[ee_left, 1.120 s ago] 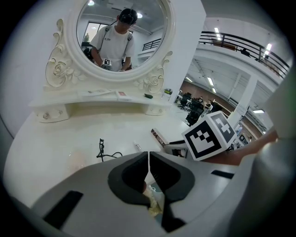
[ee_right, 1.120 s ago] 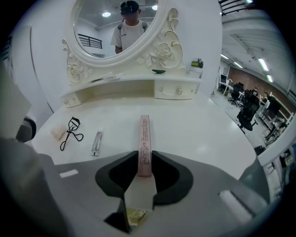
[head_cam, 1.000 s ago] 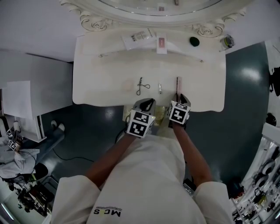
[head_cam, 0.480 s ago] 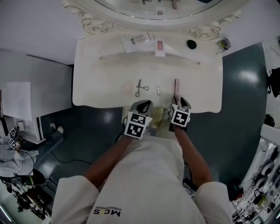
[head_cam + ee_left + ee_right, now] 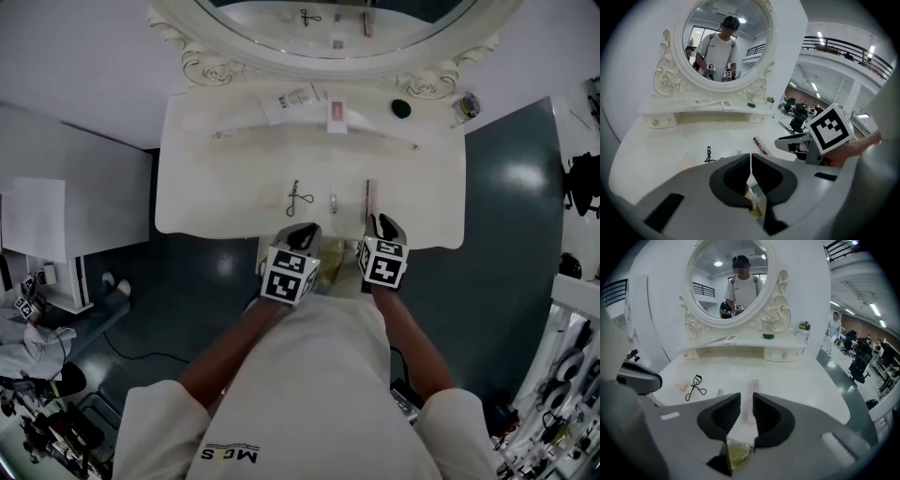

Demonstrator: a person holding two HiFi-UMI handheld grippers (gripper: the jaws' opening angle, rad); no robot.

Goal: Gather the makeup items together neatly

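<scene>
On the white vanity table (image 5: 216,187) lie a black eyelash curler (image 5: 298,198), a small tube (image 5: 333,200) and a long pink box (image 5: 371,196), side by side in a row. A beige sponge (image 5: 682,386) lies left of the curler (image 5: 696,386). My left gripper (image 5: 305,232) hangs shut and empty over the table's front edge, near the curler. My right gripper (image 5: 746,401) hovers just behind the pink box (image 5: 753,399). Its jaws have just been closing, a gap remains and nothing is between them.
A raised shelf at the back carries a white tube (image 5: 292,98), a small pink-and-white box (image 5: 336,114), a dark round item (image 5: 401,109) and a small jar (image 5: 466,105). An ornate oval mirror (image 5: 328,19) stands behind it. Dark floor surrounds the table.
My right gripper has lifted away from the near end of the pink box, which stays on the table. The left gripper has risen a little.
</scene>
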